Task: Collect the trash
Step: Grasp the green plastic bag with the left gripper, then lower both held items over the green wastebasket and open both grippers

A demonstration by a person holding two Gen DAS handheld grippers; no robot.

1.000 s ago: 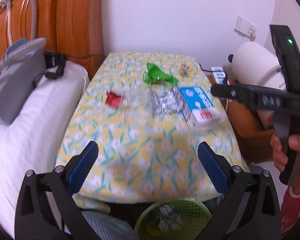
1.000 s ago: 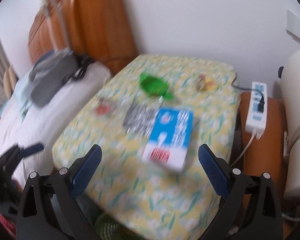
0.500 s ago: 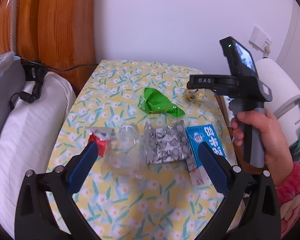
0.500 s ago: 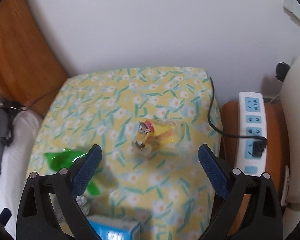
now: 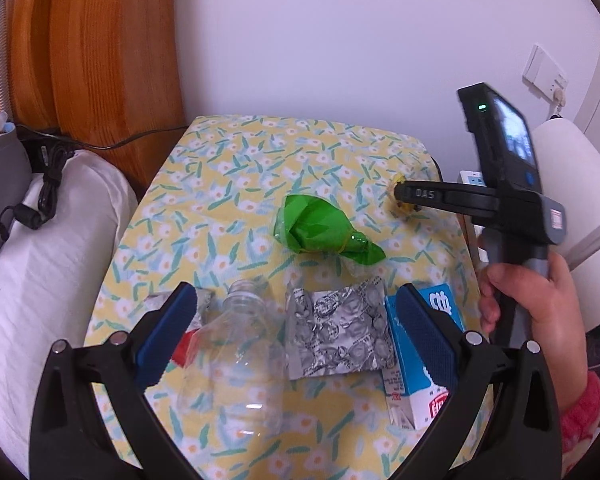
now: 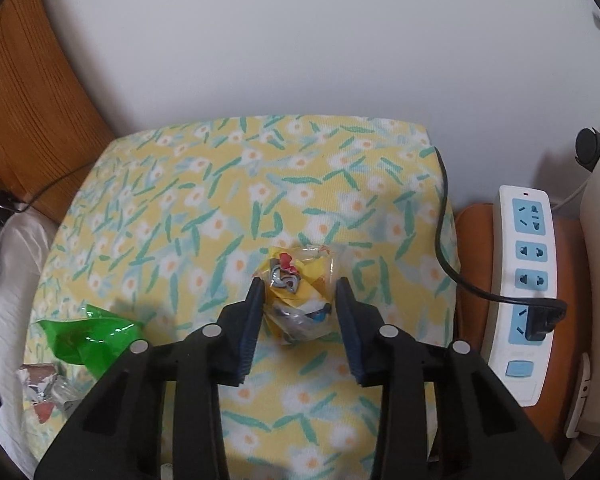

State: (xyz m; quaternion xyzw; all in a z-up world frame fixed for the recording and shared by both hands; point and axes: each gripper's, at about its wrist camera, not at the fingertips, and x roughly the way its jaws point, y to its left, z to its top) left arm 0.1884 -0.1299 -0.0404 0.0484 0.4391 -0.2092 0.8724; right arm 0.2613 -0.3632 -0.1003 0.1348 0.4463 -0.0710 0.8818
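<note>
1. My right tongs (image 6: 299,300) are clamped on a small crumpled yellow wrapper (image 6: 300,296): a blue pad presses each side of it, and it sits on the flowered surface (image 6: 220,208) near the far right corner.
2. In the left view I see those same tongs from the side, their tip over the wrapper (image 5: 398,196), with the person's right hand (image 5: 540,312) wrapped around the grey handle and a pink sleeve (image 5: 580,412) at the wrist.
3. My left tongs (image 5: 296,336) stand wide open and grip nothing; they hang above the near part of the surface.
4. Between and under their pads lie a clear plastic bottle (image 5: 236,360) on its side and, just right of it, a flat silver patterned packet (image 5: 336,332).
5. A blue and white carton (image 5: 420,368) lies just right of the packet, partly hidden by the right pad.
6. A bit of red and silver wrapper (image 5: 188,344) lies behind the left pad, beside the bottle.
7. Farther back, near the middle of the surface, lies a crumpled green wrapper (image 5: 320,228); the right view shows it at the left edge (image 6: 88,332).
8. Off the right side of the surface a white power strip (image 6: 528,264) lies on an orange-brown ledge, with a black plug in it.
9. To the left is a white pillow (image 5: 52,264) with a black cable on it, against a wooden headboard (image 5: 100,48).
</note>
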